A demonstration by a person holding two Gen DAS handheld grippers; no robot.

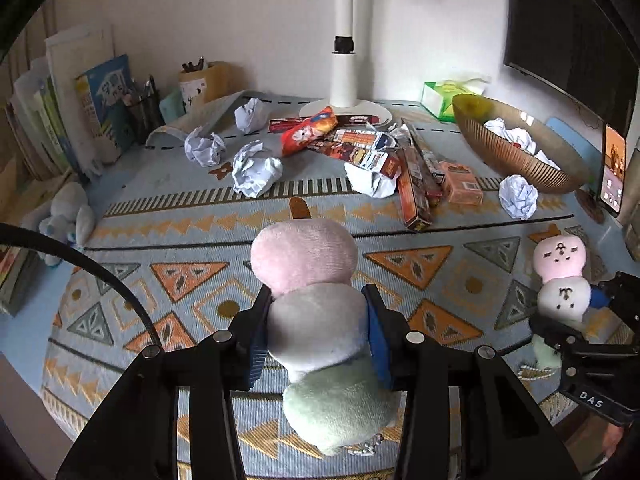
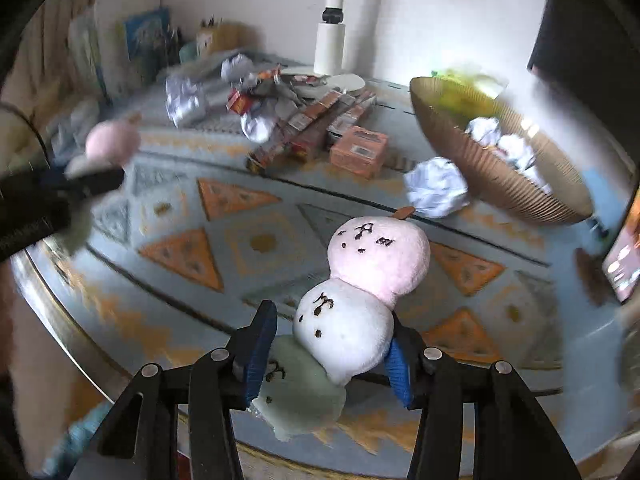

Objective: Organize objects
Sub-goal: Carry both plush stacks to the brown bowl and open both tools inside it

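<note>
Two three-ball plush toys, each pink, white and green, are held above the patterned mat [image 1: 412, 264]. My left gripper [image 1: 318, 320] is shut on the white middle ball of one plush [image 1: 304, 256], which shows its plain back. In the right wrist view, my right gripper [image 2: 328, 360] is shut low on the other plush [image 2: 378, 260], whose embroidered faces point up. From the left wrist view, the right gripper [image 1: 568, 312] and its plush [image 1: 560, 256] are at the far right. The left gripper [image 2: 92, 176] and its plush [image 2: 112, 144] are blurred at the left of the right wrist view.
Crumpled paper balls [image 1: 256, 170] and snack boxes [image 1: 416, 188] litter the far side of the mat. A brown ribbed bowl [image 1: 508, 152] with paper in it stands at the back right, beside a phone [image 1: 614, 168]. A white lamp base [image 1: 344, 108], books [image 1: 104, 100] and a blue plush [image 1: 70, 216] sit behind and to the left.
</note>
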